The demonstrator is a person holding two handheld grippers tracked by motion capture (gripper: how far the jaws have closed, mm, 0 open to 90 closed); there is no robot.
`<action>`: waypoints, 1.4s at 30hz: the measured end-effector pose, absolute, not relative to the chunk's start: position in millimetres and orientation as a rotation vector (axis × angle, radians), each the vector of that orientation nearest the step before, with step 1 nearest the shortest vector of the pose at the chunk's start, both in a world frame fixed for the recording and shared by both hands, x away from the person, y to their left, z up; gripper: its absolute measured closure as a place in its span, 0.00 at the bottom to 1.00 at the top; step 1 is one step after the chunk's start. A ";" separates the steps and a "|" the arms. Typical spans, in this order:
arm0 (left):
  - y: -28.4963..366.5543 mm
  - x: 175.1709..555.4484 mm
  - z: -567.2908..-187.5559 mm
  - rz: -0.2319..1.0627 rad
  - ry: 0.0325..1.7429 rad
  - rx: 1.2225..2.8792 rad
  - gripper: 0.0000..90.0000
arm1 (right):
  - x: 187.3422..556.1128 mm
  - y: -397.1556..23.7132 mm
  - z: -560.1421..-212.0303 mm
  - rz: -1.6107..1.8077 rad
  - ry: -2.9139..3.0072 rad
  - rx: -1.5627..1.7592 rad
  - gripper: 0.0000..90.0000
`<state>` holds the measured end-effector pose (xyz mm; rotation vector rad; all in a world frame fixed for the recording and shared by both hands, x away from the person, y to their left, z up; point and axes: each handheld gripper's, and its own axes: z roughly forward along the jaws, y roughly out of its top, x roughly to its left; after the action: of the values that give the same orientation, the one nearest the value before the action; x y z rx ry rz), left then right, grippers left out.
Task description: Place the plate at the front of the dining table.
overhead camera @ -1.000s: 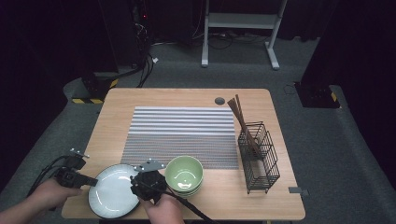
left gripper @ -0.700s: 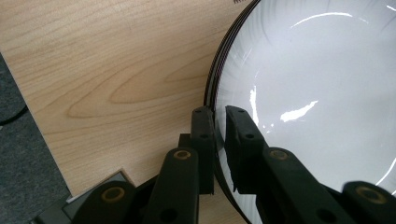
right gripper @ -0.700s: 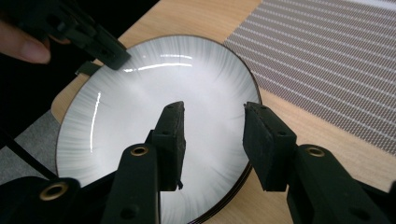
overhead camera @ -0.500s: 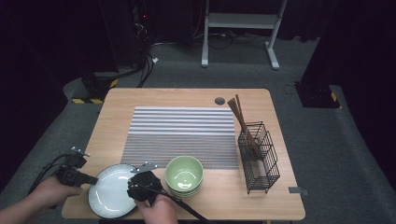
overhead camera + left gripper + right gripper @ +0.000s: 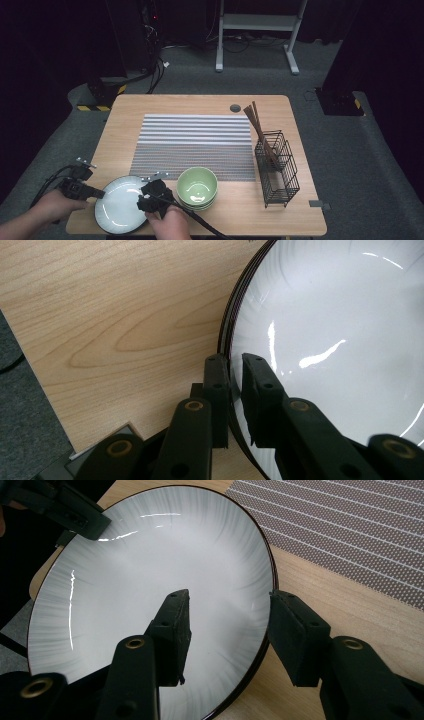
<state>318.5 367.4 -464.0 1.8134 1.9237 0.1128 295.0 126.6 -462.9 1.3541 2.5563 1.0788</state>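
While unmarked (apparently), the plate (image 5: 120,202) sits in the left tool (image 5: 235,370).

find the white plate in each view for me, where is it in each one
High view: the white plate lies at the table's near left corner, left of the green bowl.
Left gripper view: the plate takes up the right side, its dark rim pinched by the left tongs.
Right gripper view: the plate covers the left and centre, with the right tongs open astride its rim.
Shared landmark: the plate's dark rim against the light wooden table.
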 end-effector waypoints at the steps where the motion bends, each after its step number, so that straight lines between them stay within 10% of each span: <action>1: 367.9 318.3 -464.0 0.110 1.922 1.821 0.89 | 295.0 126.1 -463.0 1.077 2.551 1.350 0.56; 42: 377.6 315.8 -466.3 0.022 1.909 1.760 0.85 | 306.2 130.3 -465.1 1.053 2.598 1.554 0.45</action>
<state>315.8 377.6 -466.3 1.7601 1.9087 0.0222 306.2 130.3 -465.1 1.5544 2.5976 1.0528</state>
